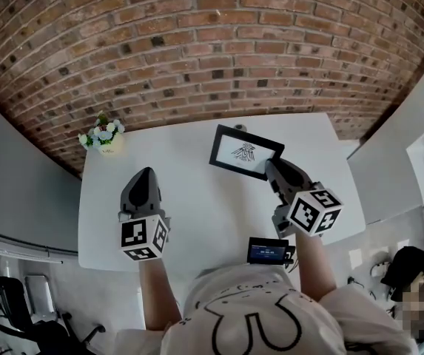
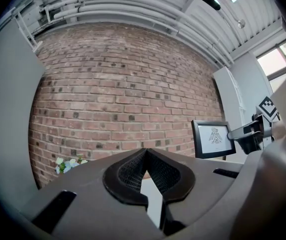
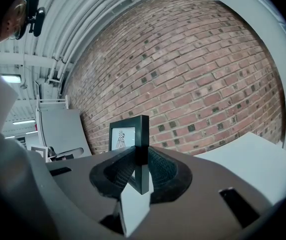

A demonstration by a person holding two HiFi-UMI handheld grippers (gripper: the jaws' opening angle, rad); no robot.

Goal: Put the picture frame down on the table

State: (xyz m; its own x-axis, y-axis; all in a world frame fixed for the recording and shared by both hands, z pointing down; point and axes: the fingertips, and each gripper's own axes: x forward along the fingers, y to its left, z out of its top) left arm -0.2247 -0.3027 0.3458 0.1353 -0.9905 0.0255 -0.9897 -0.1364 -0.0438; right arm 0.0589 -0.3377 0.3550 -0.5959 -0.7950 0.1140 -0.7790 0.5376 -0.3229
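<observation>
Head view: picture frame (image 1: pixel 244 156), line sketch (image 1: pixel 246 150)

The flowers (image 1: pixel 102 134) stood at the tabletop's (image 1: pixel 204 213) upper left; the picture frame (image 1: pixel 245 152) was upper right of centre, perhaps raised off it.

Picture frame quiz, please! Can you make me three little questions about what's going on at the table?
1. Which gripper holds the picture frame?
2. What stands at the far left corner of the table? A) flowers B) a cup C) a book
3. True or false: the left gripper has its jaws together with nothing between them.

Key: 1 the right gripper; 2 A; 3 true.
</observation>
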